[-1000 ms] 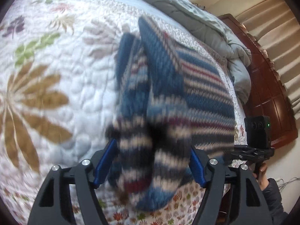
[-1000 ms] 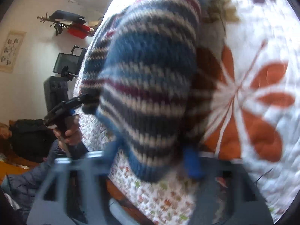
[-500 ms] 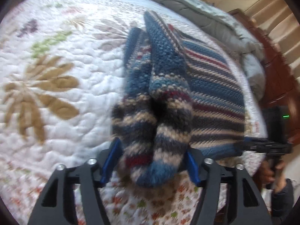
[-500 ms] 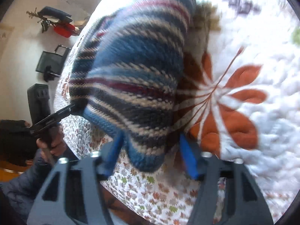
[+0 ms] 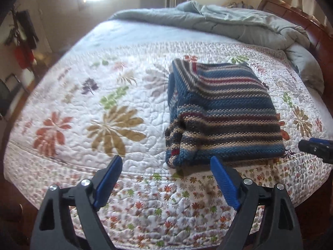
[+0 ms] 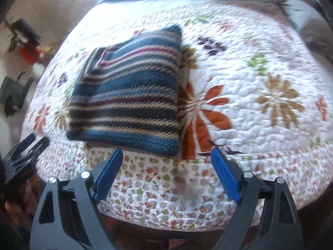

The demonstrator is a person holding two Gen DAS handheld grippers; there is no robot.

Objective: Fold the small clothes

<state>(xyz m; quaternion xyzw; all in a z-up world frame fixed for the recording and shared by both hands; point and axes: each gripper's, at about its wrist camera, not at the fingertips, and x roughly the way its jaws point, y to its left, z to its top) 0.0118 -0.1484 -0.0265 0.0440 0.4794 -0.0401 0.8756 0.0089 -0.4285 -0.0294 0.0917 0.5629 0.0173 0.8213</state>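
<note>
Left gripper (image 5: 165,165): lower centre of its own view, blue-padded jaws spread wide, nothing between them
Right gripper (image 6: 166,158): lower centre of its own view, jaws likewise spread wide and bare; its tip also shows at right edge of left view

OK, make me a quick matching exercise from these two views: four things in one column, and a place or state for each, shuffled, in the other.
Things:
1. striped sweater
2. grey duvet
3. left gripper
4. floral quilt

Places or states:
A. bunched at the far end of the bed
B. open, holding nothing
C. folded, lying near the bed's front edge
D. spread flat beneath the sweater

Pairs: 1-C, 2-A, 3-B, 4-D
</note>
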